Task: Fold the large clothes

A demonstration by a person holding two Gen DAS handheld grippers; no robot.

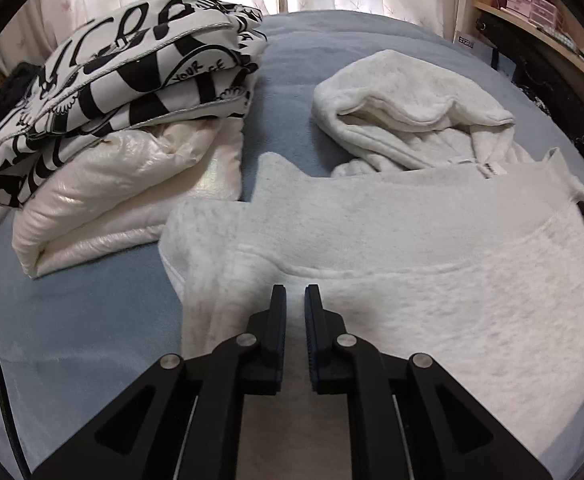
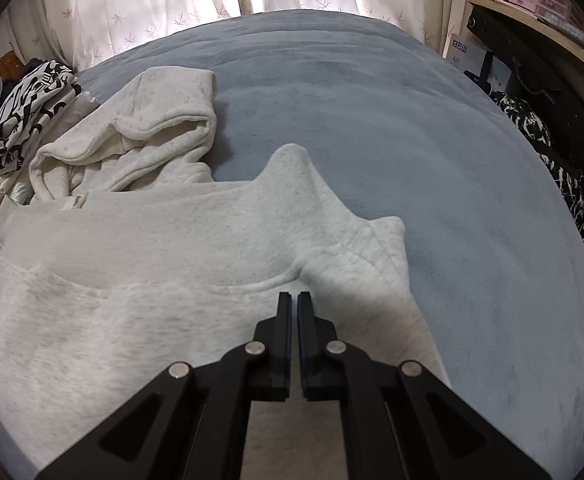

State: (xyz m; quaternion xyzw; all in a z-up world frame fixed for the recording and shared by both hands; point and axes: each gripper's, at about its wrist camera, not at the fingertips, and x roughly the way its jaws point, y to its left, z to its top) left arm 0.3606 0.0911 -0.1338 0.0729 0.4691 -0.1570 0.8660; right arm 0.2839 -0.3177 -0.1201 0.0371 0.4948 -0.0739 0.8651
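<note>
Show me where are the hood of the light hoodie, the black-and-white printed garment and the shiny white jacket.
hood point(image 1: 408, 92), left wrist view, on its outer top fabric.
black-and-white printed garment point(image 1: 132, 64), left wrist view, on its folded upper layer.
shiny white jacket point(image 1: 132, 184), left wrist view, on its glossy side.

Left claw point(image 1: 295, 292) closed over pale grey hoodie point(image 1: 432, 240) (hood rumpled), folded stack point(image 1: 124, 120) beside, blue bedspread point(image 1: 72, 320)

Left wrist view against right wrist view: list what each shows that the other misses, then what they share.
Only the left wrist view shows the glossy white padded jacket folded under the black-and-white printed garment, and the left gripper, shut. Only the right wrist view shows the right gripper, shut, and the dark patterned cloth beside the bed. Both show the light grey hoodie spread on the blue bedcover.
</note>
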